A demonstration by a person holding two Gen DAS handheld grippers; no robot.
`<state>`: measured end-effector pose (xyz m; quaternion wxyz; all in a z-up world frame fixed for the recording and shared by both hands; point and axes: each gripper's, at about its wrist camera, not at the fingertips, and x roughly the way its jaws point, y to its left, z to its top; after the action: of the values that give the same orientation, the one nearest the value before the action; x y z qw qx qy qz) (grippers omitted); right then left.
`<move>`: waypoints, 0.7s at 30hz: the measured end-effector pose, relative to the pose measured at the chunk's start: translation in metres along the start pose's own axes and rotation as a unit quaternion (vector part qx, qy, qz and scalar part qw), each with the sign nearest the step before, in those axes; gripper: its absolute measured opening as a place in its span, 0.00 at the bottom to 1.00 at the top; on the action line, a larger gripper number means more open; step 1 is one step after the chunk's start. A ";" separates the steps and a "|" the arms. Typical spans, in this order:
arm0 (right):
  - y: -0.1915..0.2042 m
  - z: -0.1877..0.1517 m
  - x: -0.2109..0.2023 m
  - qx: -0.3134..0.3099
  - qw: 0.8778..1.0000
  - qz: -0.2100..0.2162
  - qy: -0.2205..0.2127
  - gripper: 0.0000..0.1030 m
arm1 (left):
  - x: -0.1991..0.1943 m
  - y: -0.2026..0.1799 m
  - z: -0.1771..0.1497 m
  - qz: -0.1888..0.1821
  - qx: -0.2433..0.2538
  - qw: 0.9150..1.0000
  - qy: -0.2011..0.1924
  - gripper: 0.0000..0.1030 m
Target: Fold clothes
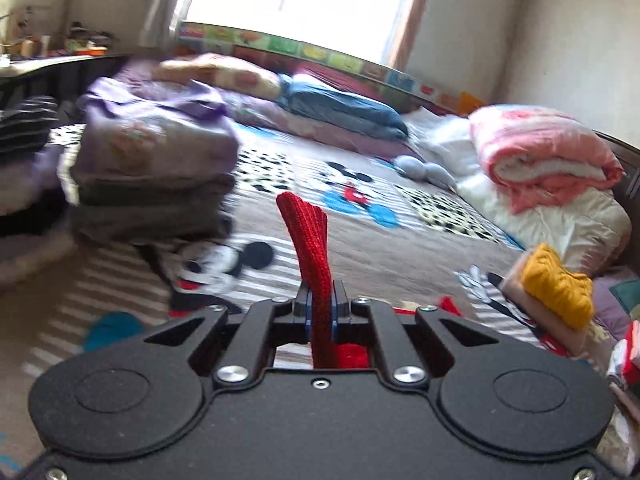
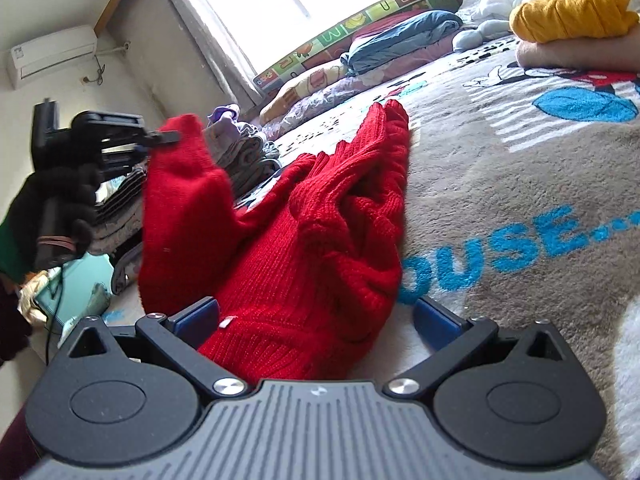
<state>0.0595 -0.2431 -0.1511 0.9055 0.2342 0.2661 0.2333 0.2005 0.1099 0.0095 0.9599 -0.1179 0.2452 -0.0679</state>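
A red knit sweater (image 2: 320,220) lies on the mouse-print bedspread (image 2: 520,152). My left gripper (image 1: 320,292) is shut on a fold of the red sweater (image 1: 304,236), which sticks up between its pads. In the right wrist view the left gripper (image 2: 170,136), held by a dark-gloved hand (image 2: 52,200), holds one side of the sweater up off the bed at the left. My right gripper (image 2: 318,316) is open and low over the bed. Its blue pads (image 2: 434,318) stand wide on either side of the sweater's near edge.
A stack of folded clothes (image 1: 152,168) stands on the bed at the left. A yellow knit (image 1: 556,284) tops a folded pile at the right, also in the right wrist view (image 2: 572,12). A rolled pink quilt (image 1: 540,152) and pillows (image 1: 340,104) line the far side.
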 end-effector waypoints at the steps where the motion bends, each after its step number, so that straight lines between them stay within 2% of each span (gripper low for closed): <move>1: 0.001 0.000 0.000 -0.005 1.000 -0.002 0.000 1.00 | -0.005 0.008 0.000 0.005 -0.004 1.000 -0.002 0.05; 11: 0.004 -0.005 0.000 -0.028 1.000 -0.007 -0.004 1.00 | -0.040 0.092 -0.034 0.065 -0.062 0.996 -0.008 0.05; 16: 0.005 -0.006 -0.001 -0.031 0.999 -0.008 -0.005 1.00 | -0.045 0.132 -0.062 0.089 -0.113 0.990 -0.006 0.05; 21: 0.006 -0.008 -0.001 -0.035 0.999 -0.009 -0.007 1.00 | -0.045 0.161 -0.093 0.093 -0.175 0.980 -0.009 0.05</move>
<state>0.0522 -0.2366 -0.1536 0.9172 0.2015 0.2534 0.2324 0.1278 0.2551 -0.0915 0.9286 -0.2615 0.2549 0.0667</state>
